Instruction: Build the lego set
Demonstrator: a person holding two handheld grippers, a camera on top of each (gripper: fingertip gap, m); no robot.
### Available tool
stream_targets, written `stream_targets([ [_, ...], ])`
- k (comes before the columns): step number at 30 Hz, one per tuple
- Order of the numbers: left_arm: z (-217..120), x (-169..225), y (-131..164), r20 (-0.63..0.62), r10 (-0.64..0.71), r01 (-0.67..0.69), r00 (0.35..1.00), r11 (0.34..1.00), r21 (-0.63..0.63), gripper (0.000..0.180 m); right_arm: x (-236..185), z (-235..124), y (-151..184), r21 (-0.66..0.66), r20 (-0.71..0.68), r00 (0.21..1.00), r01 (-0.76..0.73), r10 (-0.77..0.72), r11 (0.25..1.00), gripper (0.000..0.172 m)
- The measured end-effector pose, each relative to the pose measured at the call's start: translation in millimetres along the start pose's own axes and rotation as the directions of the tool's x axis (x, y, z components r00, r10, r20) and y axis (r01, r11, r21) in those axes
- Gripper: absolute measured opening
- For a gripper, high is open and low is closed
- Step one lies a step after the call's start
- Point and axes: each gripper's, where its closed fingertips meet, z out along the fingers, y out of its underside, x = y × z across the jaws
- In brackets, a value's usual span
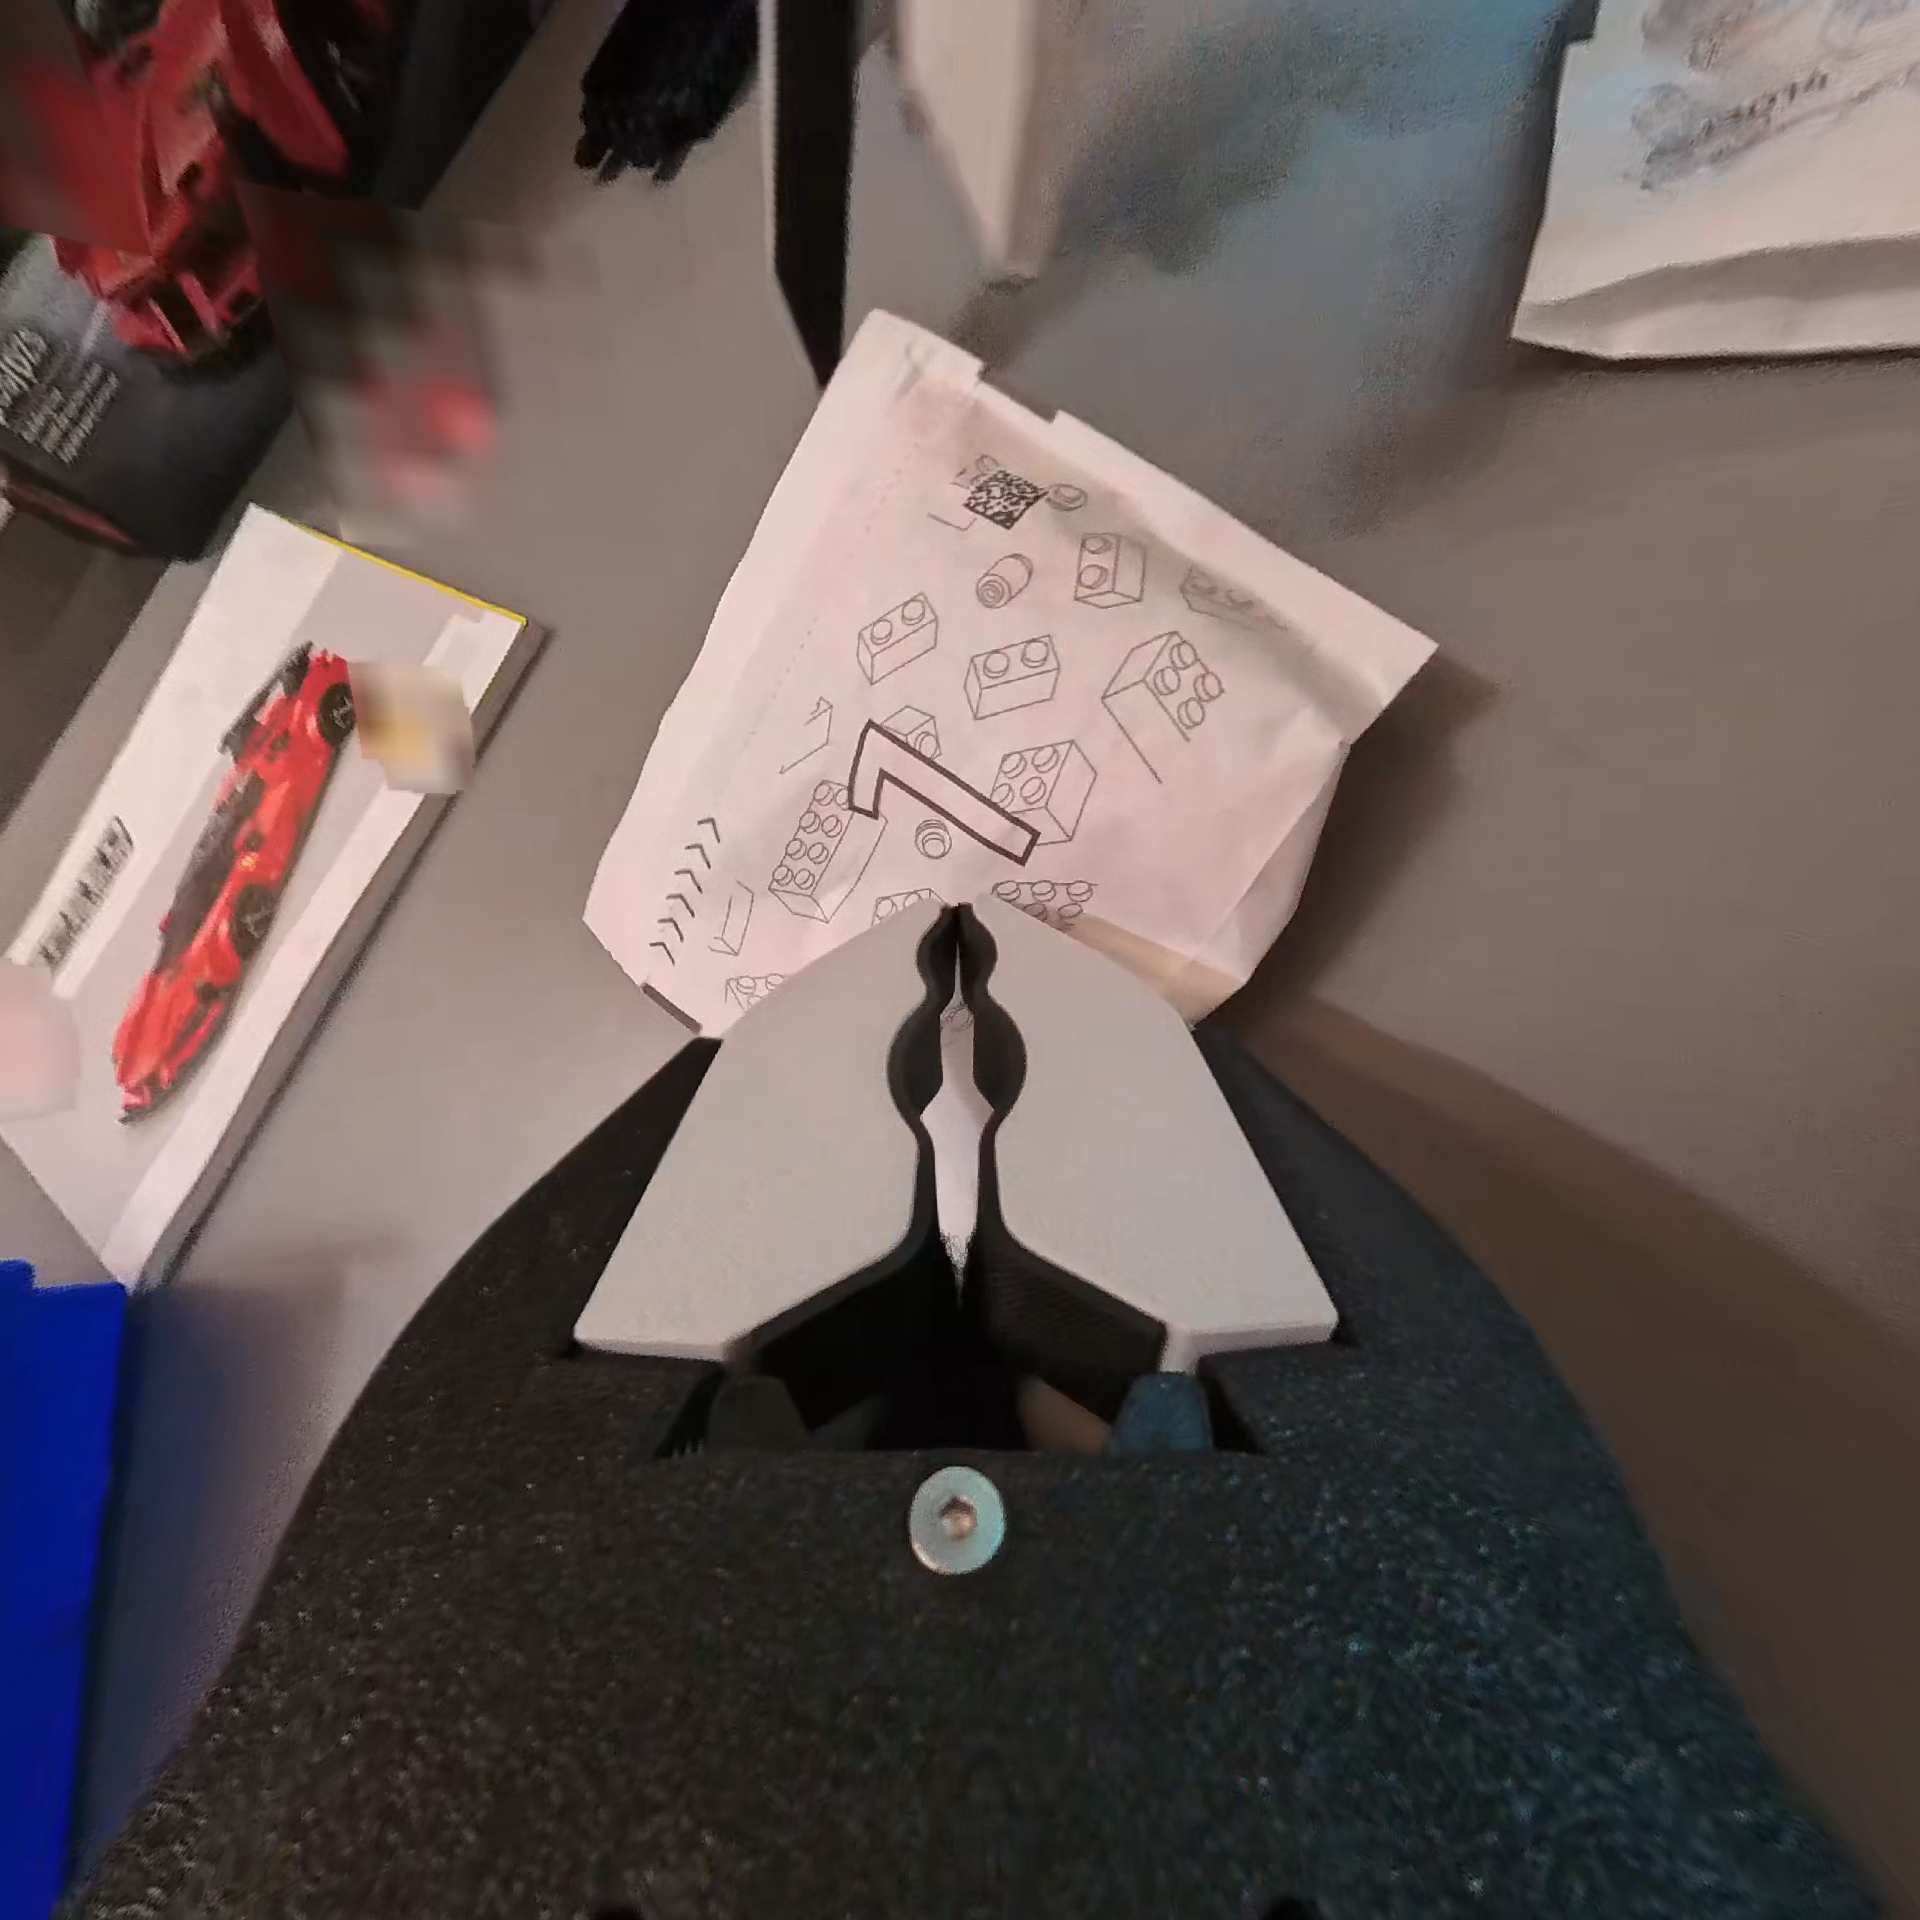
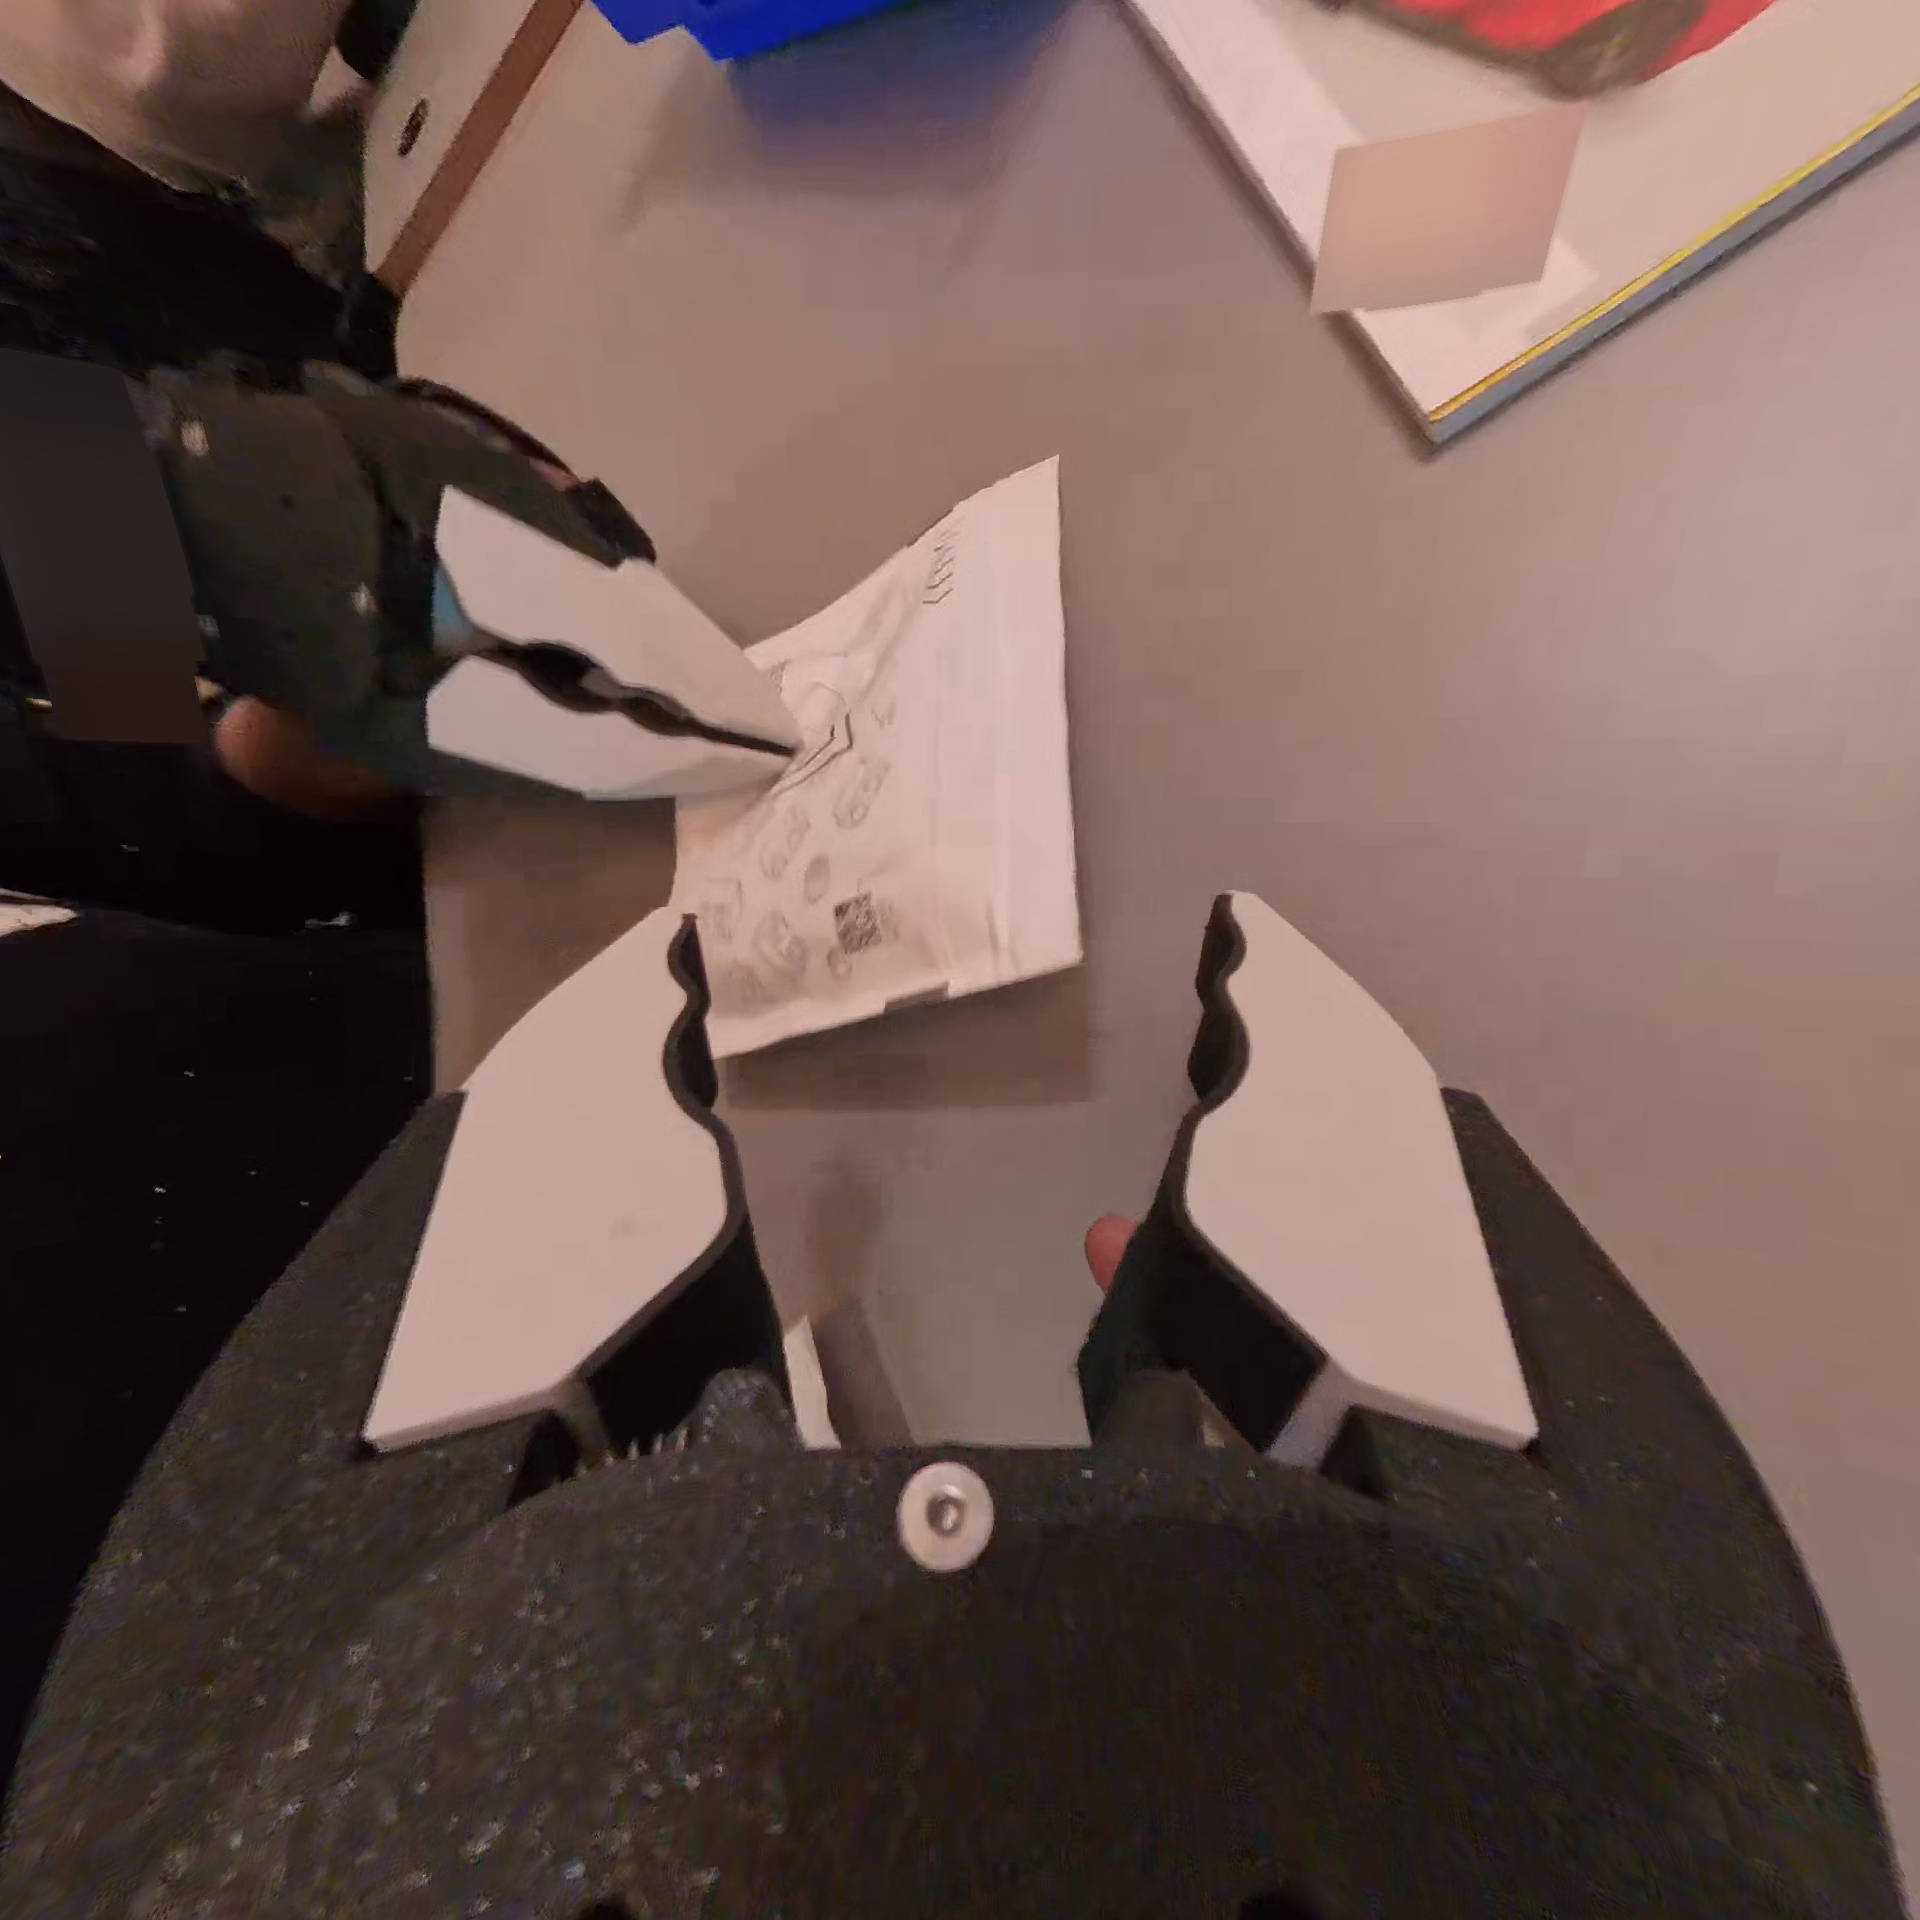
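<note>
One white paper bag [image 1: 997, 727], printed with line drawings of toy bricks, sits in the middle of the grey tabletop [image 1: 1558, 935]. The left claw [image 1: 958, 914] is closed on the bag's near edge, its two grey fingers [image 1: 831, 1039] pinched together with paper showing in the slit between them; the right wrist view shows the same pinch from the side, the paper creased at the fingertips and that side lifted off the tabletop. The right claw [image 2: 951, 935] stands wide apart and holds nothing, its left fingertip just over the bag's nearest corner, the rest of the bag beyond it. To the left of the bag lies a booklet [image 1: 260, 883] showing a red car on its cover. Farther off stand a dark box [image 1: 125, 416] with a red model pictured on it, another white paper bag [image 1: 1714, 208] at the far right, and a blue object [image 1: 52, 1507] at the near left edge.
</note>
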Motion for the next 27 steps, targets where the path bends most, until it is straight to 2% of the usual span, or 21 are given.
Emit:
stream_targets([
  [4,0,1,0,0.022,0.048,-0.049,0.999,0.998,0.027,0.000,7,29,-12,-0.114,0.137,0.984,-0.103,0.118,0.988,0.072],
  [5,0,1,0,0.018,0.037,-0.038,0.999,0.999,0.034,0.000,-1,35,-13,-0.153,0.202,0.971,-0.097,0.127,0.984,0.056],
  [6,0,1,0,0.007,0.024,-0.024,1.000,0.999,0.037,0.000,-11,40,-14,-0.175,0.257,0.959,-0.073,0.117,0.982,0.031],
  [7,-2,1,0,-0.007,0.004,-0.004,1.000,0.999,0.042,0.001,-11,43,-18,-0.153,0.241,0.968,-0.039,0.076,0.987,0.011],
  [8,-6,-7,-2,0.033,-0.033,0.031,0.999,0.998,0.061,0.013,-13,43,-21,-0.114,0.219,0.976,0.027,-0.001,0.993,0.007],
  [10,-24,-33,-11,0.135,-0.158,0.131,0.978,0.973,0.192,0.042,-29,31,-30,0.001,0.224,0.961,0.166,-0.162,0.986,0.005],
  [11,-39,-48,-18,0.160,-0.253,0.199,0.954,0.935,0.295,0.049,-39,22,-34,0.076,0.214,0.945,0.238,-0.249,0.968,0.003],
  [12,-54,-59,-26,0.126,-0.335,0.262,0.934,0.879,0.398,0.050,-47,13,-36,0.143,0.190,0.922,0.315,-0.338,0.938,0.003],
  [13,-65,-64,-34,0.046,-0.391,0.325,0.919,0.818,0.475,0.049,-55,3,-36,0.193,0.162,0.893,0.388,-0.420,0.901,0.003],
  [15,-75,-57,-49,-0.170,-0.401,0.429,0.900,0.749,0.505,0.048,-66,-9,-31,0.253,0.085,0.840,0.502,-0.536,0.827,0.002],
  [16,-75,-46,-58,-0.277,-0.369,0.461,0.887,0.747,0.479,0.047,-70,-13,-28,0.274,0.054,0.822,0.534,-0.567,0.800,0.001],
  [18,-68,-17,-65,-0.430,-0.275,0.448,0.860,0.811,0.376,0.042,-77,-18,-21,0.318,0.020,0.807,0.555,-0.591,0.769,0.002],
  [19,-63,-12,-66,-0.421,-0.253,0.414,0.871,0.840,0.352,0.032,-80,-20,-18,0.341,0.008,0.802,0.559,-0.597,0.756,0.002],
  [21,-58,-14,-73,-0.338,-0.205,0.345,0.918,0.835,0.429,0.003,-80,-26,-12,0.376,-0.025,0.801,0.561,-0.598,0.737,0.002],
  [23,-58,-5,-82,-0.338,-0.158,0.309,0.928,0.831,0.462,0.000,-77,-34,-8,0.402,-0.084,0.795,0.579,-0.601,0.709,0.003],
  [24,-58,-3,-82,-0.332,-0.143,0.289,0.932,0.845,0.449,0.000,-76,-38,-7,0.410,-0.116,0.792,0.588,-0.600,0.697,0.013],
  [26,-58,1,-85,-0.318,-0.113,0.250,0.941,0.867,0.431,0.000,-75,-46,-13,0.433,-0.183,0.819,0.564,-0.544,0.703,0.099],
  [27,-59,3,-86,-0.328,-0.103,0.241,0.939,0.879,0.412,0.000,-78,-48,-14,0.416,-0.181,0.833,0.547,-0.524,0.727,0.122],
])
